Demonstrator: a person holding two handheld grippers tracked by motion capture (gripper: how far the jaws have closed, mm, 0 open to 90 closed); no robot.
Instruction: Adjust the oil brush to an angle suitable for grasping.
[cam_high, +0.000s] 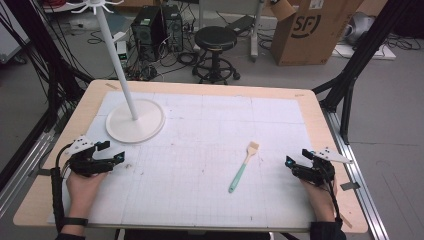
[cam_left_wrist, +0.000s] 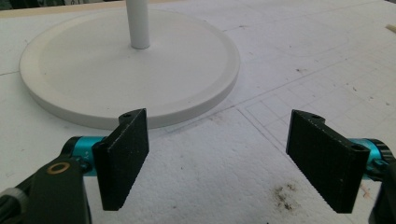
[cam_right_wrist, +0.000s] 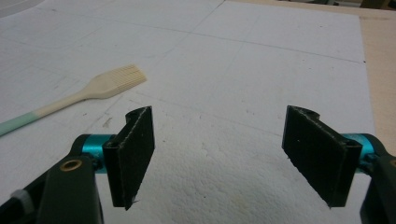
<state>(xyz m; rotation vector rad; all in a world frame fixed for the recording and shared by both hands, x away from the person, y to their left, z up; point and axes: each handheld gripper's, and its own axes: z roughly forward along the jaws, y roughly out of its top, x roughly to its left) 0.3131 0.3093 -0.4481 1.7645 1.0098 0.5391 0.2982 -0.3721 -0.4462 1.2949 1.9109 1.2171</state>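
Note:
A small brush (cam_high: 244, 160) with a cream head and a pale green handle lies flat on the white gridded mat, right of centre; the right gripper view has the brush (cam_right_wrist: 88, 91) at its left. My right gripper (cam_high: 296, 161) rests at the mat's right edge, to the right of the brush, open and holding nothing (cam_right_wrist: 219, 156). A white stand with a round base (cam_high: 135, 121) and a tall pole (cam_high: 116, 60) is at the back left. My left gripper (cam_high: 112, 151) sits just in front of that base (cam_left_wrist: 130, 65), open and holding nothing (cam_left_wrist: 219, 158).
The white mat (cam_high: 200, 150) covers most of a wooden table (cam_high: 310, 107). On the floor behind the table are a black stool (cam_high: 215, 47), computer towers (cam_high: 157, 27) with cables, and a large cardboard box (cam_high: 312, 30). Black frame legs (cam_high: 350, 75) stand at the right.

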